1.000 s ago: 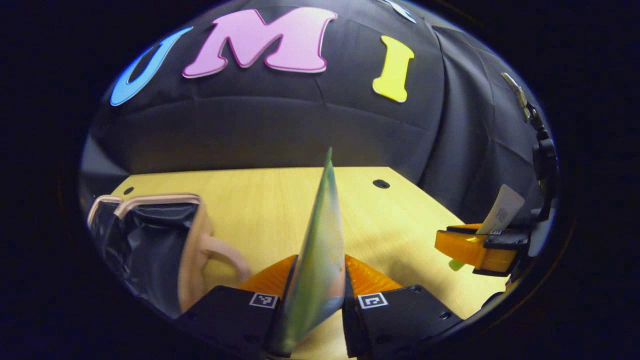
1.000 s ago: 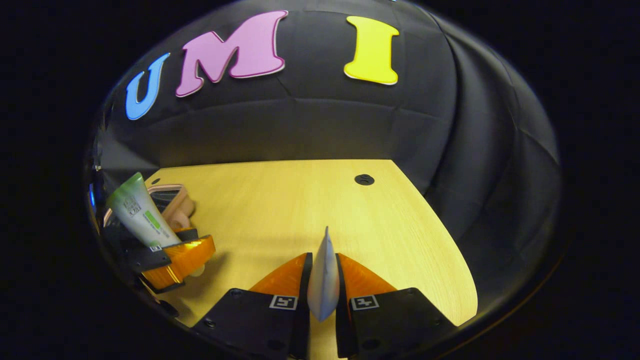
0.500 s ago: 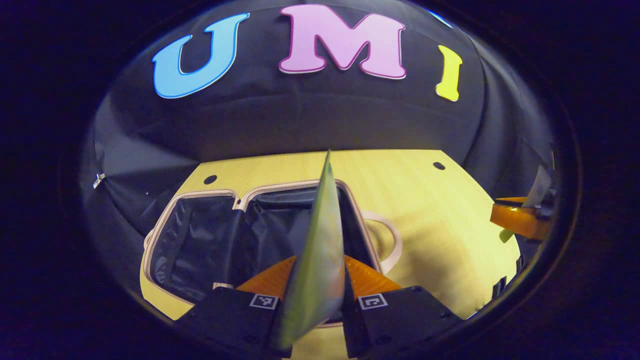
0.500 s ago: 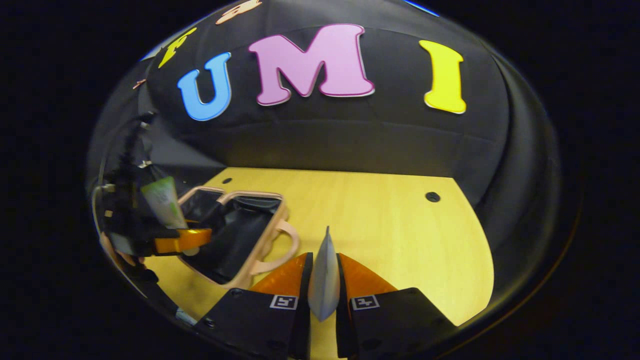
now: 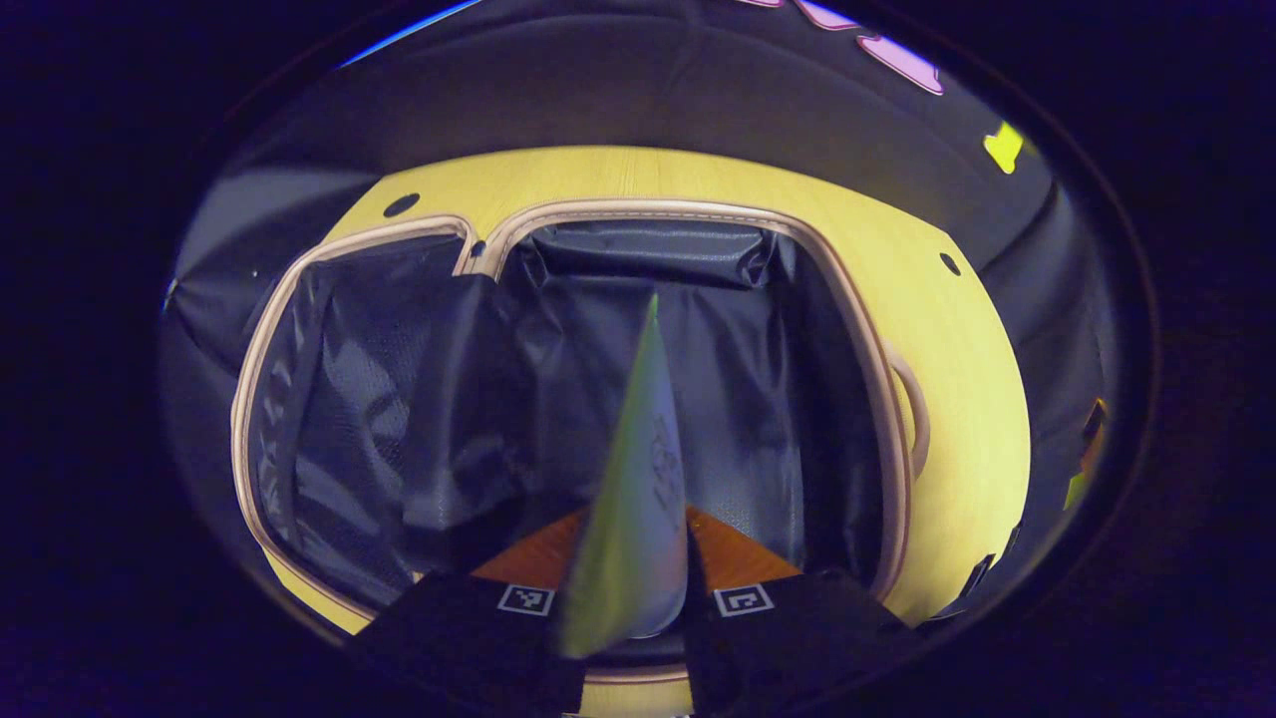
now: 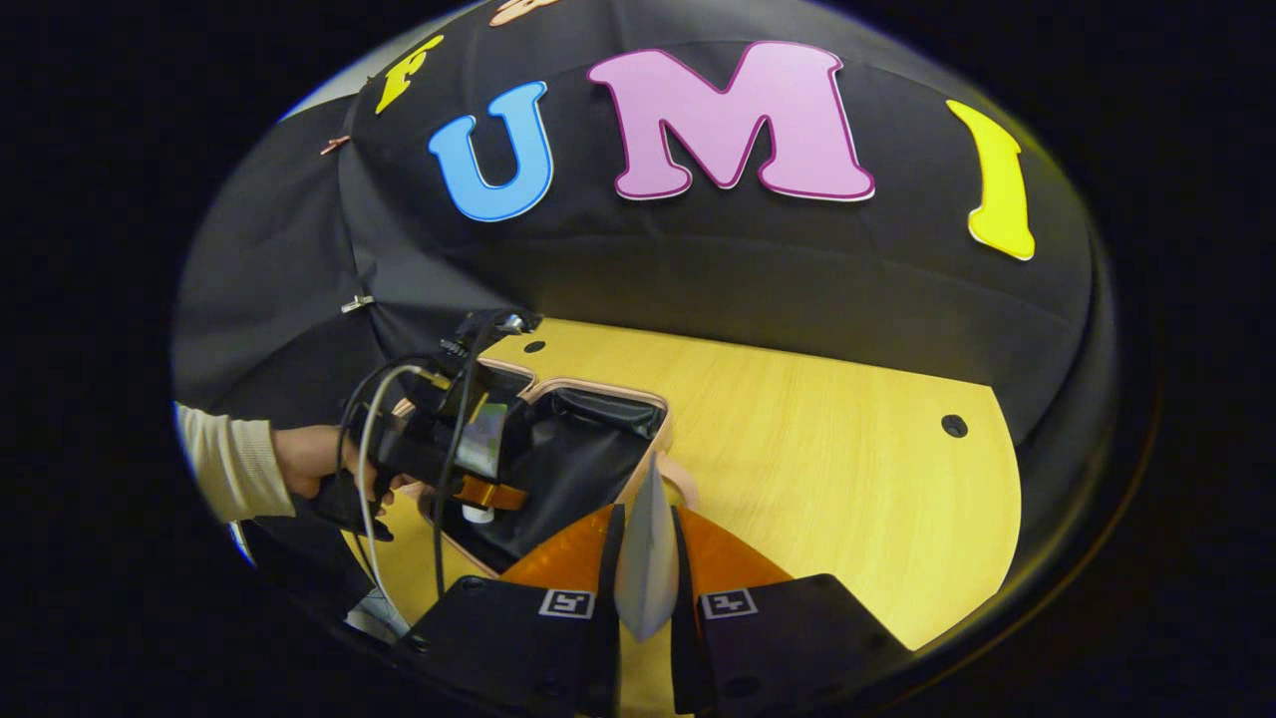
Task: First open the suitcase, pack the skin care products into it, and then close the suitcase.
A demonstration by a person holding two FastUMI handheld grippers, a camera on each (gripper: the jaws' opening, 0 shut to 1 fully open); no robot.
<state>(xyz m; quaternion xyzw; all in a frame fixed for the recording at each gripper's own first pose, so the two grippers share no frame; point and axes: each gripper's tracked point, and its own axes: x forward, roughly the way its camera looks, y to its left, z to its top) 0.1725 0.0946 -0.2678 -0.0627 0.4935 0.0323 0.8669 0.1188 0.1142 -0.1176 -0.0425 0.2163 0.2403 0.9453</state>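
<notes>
The pink suitcase (image 5: 881,329) lies wide open on the yellow table, its two dark-lined halves facing up. My left gripper (image 5: 630,543) is shut on a green skin care tube (image 5: 638,479) and hangs over the right-hand half, tilted downward. In the right gripper view the left gripper (image 6: 477,497) sits above the suitcase (image 6: 608,391), held by a hand (image 6: 304,454); the tube's white cap (image 6: 478,515) pokes out below its fingers. My right gripper (image 6: 645,553) is shut on a pale grey-white tube (image 6: 647,548) and stays over the table beside the suitcase's handle.
The yellow wooden table (image 6: 847,479) stretches to the right of the suitcase, with small dark holes (image 6: 954,426) near its far edge. Black cloth walls close in behind and on both sides. A cable (image 6: 371,419) loops off the left gripper.
My left gripper swung left and tipped down over the open suitcase, carrying the green tube. My right gripper turned left toward the suitcase and came closer, still holding its tube.
</notes>
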